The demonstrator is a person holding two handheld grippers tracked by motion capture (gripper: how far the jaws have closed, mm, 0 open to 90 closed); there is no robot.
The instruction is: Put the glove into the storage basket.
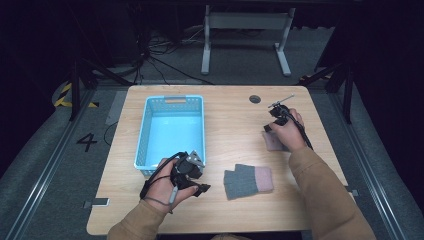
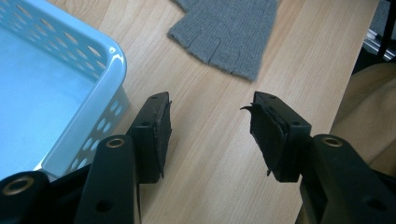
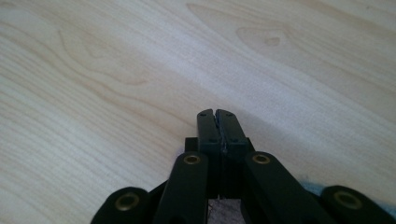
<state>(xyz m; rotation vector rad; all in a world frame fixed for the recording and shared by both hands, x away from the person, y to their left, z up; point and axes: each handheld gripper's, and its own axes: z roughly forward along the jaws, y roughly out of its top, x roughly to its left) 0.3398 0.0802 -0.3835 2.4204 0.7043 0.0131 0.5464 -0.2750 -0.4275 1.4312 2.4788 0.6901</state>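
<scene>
**Q:** While both hands rest over the table (image 1: 235, 125), what are the surfaces and shapes like?

**A:** It is pale wood with a fine grain and rounded corners. A light blue plastic basket (image 1: 142, 135) sits at about ten o'clock from the table's middle. It is rectangular, with rows of small holes in its walls and a smooth rounded rim. I see nothing inside it.

**Q:** And the soft things?

**A:** A knitted glove (image 1: 247, 182) lies flat at about five o'clock. It is grey with short open fingers and a pink cuff. A second pinkish knit piece (image 1: 274, 142) lies at about three o'clock, under the right hand; most of it is hidden.

**Q:** How is the left gripper (image 1: 199, 189) held?

**A:** The hand holds it low at seven o'clock, just beside the basket's near corner. Its jaws point toward the grey glove and stand well apart, with bare wood between them. It holds nothing.

**Q:** And the right gripper (image 3: 217, 113)?

**A:** Its jaws are pressed fully together. A scrap of pinkish knit shows low between the arms behind them. Whether they pinch that fabric, I cannot tell. The wrist is bent down over the knit piece.
</scene>
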